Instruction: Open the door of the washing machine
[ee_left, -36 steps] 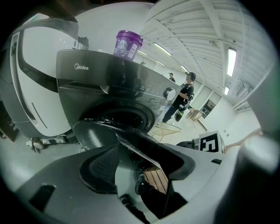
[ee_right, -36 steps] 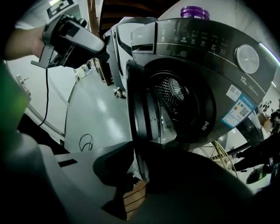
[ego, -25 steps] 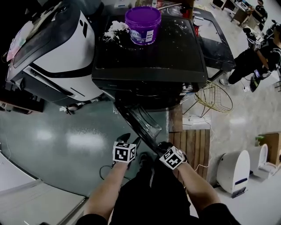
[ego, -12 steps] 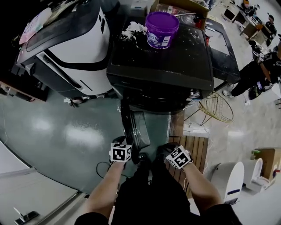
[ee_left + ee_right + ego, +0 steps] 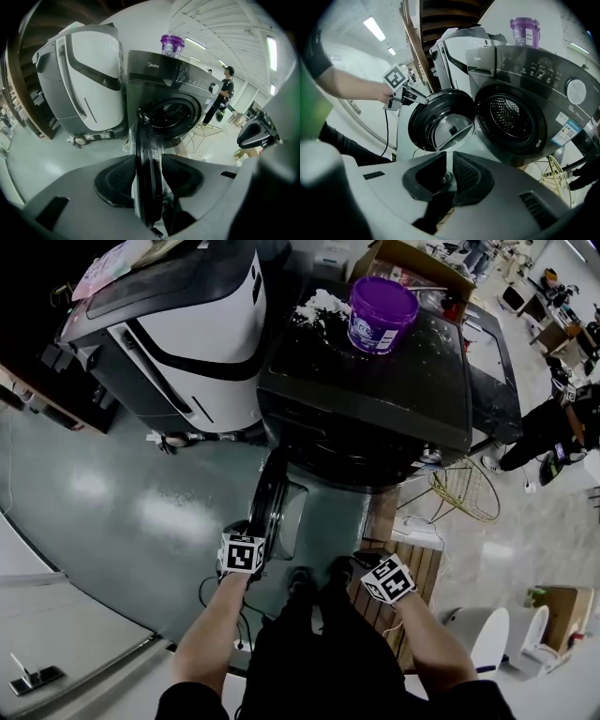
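Note:
The black front-loading washing machine (image 5: 366, 381) stands ahead with its round door (image 5: 279, 512) swung out to the left, edge-on in the head view. The drum opening (image 5: 511, 117) is uncovered. My left gripper (image 5: 253, 532) is at the door's outer rim. In the left gripper view the rim (image 5: 147, 140) runs between the pads, which press on it from both sides. Its jaws have just been closing on the rim. The right gripper view shows that left gripper (image 5: 410, 96) holding the door (image 5: 440, 119) at its left edge. My right gripper (image 5: 366, 566) hangs shut and empty, right of the door.
A purple tub (image 5: 382, 313) and spilled white powder sit on the machine's top. A white and grey appliance (image 5: 178, 324) stands to its left. A gold wire basket (image 5: 464, 488) and a wooden pallet (image 5: 412, 554) lie at the right. A person (image 5: 553, 423) stands at the far right.
The door has swung further out to the left, from slanted to edge-on. My left gripper went left with it. The right gripper stayed close to where it was.

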`<move>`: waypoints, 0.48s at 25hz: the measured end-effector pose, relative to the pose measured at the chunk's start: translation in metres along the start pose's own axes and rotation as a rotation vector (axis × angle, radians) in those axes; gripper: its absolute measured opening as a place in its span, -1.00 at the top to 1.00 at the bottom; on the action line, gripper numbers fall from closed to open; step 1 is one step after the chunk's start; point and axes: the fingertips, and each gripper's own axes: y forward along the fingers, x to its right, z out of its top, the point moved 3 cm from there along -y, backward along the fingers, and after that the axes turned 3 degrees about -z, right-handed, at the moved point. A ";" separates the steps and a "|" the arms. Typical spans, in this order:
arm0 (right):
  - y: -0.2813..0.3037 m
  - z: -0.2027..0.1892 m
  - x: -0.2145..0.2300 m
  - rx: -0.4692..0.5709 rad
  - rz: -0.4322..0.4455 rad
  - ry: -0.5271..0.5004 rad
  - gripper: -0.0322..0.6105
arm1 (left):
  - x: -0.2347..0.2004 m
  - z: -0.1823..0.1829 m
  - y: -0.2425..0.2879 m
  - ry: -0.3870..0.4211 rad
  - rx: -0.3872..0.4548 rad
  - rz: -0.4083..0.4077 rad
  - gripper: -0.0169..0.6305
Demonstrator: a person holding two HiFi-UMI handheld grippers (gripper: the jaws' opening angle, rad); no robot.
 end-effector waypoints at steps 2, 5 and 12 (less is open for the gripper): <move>-0.003 0.009 0.001 0.016 0.002 0.003 0.73 | -0.010 0.000 -0.001 0.005 0.000 0.012 0.37; -0.008 0.025 0.002 0.039 -0.005 -0.004 0.73 | -0.024 0.002 -0.002 0.014 0.001 0.028 0.37; -0.018 0.041 -0.006 0.070 0.011 0.017 0.74 | -0.052 0.004 -0.005 -0.016 -0.016 0.056 0.39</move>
